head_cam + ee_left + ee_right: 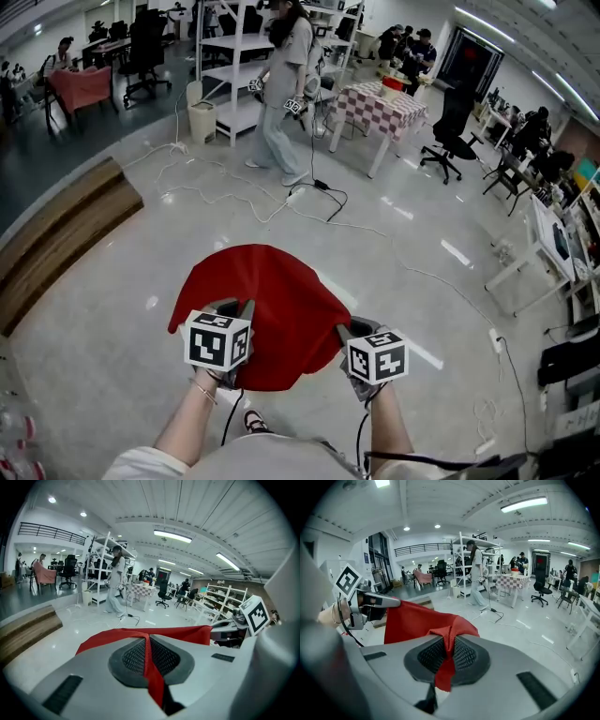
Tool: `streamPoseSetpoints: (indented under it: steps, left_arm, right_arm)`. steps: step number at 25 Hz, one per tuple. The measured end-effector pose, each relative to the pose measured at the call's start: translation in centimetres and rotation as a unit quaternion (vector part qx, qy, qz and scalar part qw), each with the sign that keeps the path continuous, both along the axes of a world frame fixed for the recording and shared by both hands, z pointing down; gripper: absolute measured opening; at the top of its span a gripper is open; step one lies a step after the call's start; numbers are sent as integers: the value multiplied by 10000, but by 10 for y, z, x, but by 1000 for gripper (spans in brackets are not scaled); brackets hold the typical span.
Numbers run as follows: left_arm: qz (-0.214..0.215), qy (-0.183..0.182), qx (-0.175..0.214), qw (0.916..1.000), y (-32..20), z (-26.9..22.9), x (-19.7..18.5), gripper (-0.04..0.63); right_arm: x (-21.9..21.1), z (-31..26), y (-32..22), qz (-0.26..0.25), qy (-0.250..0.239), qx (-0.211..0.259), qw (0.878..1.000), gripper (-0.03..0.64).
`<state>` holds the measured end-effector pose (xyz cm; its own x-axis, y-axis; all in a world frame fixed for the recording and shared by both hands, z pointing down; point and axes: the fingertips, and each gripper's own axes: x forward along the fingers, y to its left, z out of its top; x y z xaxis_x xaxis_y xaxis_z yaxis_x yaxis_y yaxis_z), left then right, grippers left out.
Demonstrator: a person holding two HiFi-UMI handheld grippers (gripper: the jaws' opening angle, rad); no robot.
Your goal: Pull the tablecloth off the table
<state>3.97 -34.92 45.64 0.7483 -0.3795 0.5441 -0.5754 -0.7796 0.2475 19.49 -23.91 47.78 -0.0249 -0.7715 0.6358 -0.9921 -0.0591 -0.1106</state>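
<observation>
The red tablecloth point(272, 314) hangs spread in the air over the pale floor, stretched between my two grippers. My left gripper point(234, 309) is shut on its near left edge; in the left gripper view a strip of the cloth point(154, 632) is pinched between the black pads point(133, 657). My right gripper point(352, 330) is shut on the near right edge, where a bunched fold of the cloth point(417, 620) runs between its pads point(464, 656). Each gripper shows in the other's view: the right gripper point(234, 632) and the left gripper point(375, 601). No table shows under the cloth.
A person point(281, 84) stands further back holding grippers. Cables point(328, 197) trail over the floor. A checkered table point(380, 108), white shelving point(234, 56) and an office chair point(450, 131) stand at the back. A wooden step point(56, 234) lies left, desks point(553, 244) right.
</observation>
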Motion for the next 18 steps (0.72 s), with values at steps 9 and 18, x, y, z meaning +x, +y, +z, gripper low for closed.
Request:
streamPoseSetpoints:
  steps: [9, 18]
  left_arm:
    - [60, 180, 313, 9993, 20, -22, 23, 18]
    - [158, 186, 358, 9991, 64, -29, 47, 18]
  right_arm:
    - [14, -10, 25, 105, -52, 243, 9996, 31]
    - [33, -16, 70, 231, -138, 378, 9989, 31]
